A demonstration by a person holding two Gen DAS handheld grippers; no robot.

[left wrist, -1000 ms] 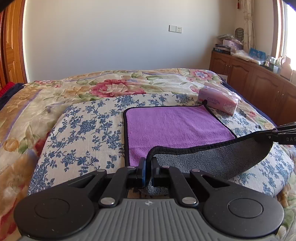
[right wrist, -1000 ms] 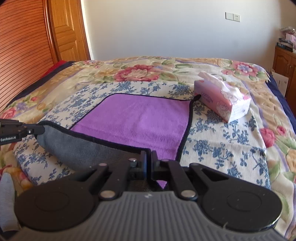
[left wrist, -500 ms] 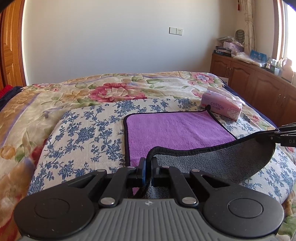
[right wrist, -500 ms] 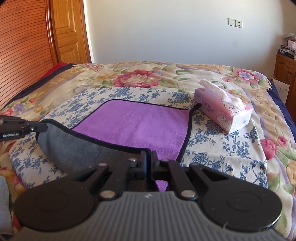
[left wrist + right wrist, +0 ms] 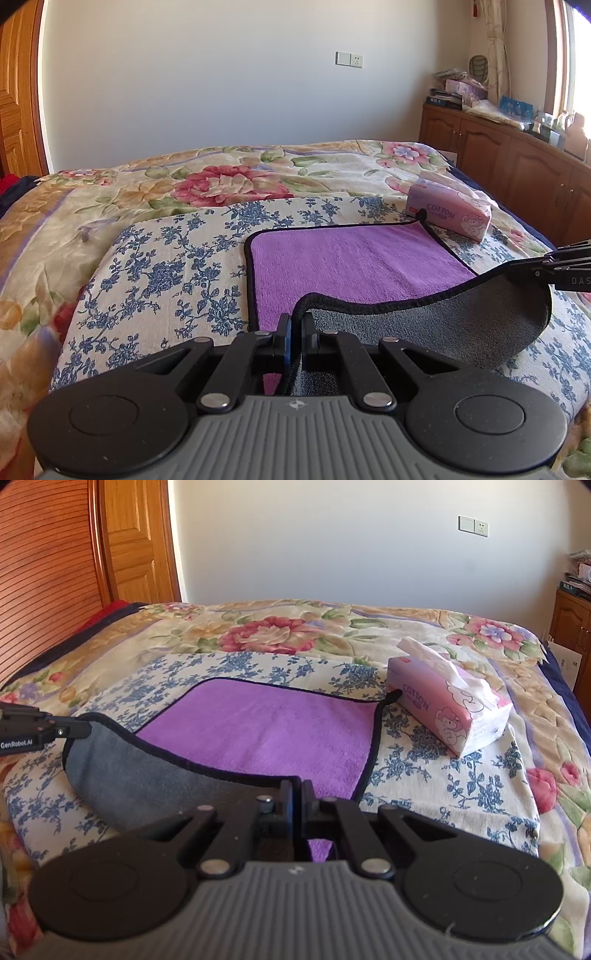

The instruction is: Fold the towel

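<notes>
Clamping the towel (image 5: 354, 266), both grippers' jaws pinch its near corners; only the right view shows tissue (image 5: 424, 651).

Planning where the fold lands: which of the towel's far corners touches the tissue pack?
The far right corner, with its small black loop against the tissue pack. The far left corner lies alone on the blue-flowered cloth.

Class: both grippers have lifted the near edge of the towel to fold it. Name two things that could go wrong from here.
1. The purple, black-edged towel's far corner loop touches the pink tissue pack; carrying the fold forward may nudge it.
2. The left gripper and right gripper pinch only the hem, which sags between them, so the fold may land uneven.
</notes>
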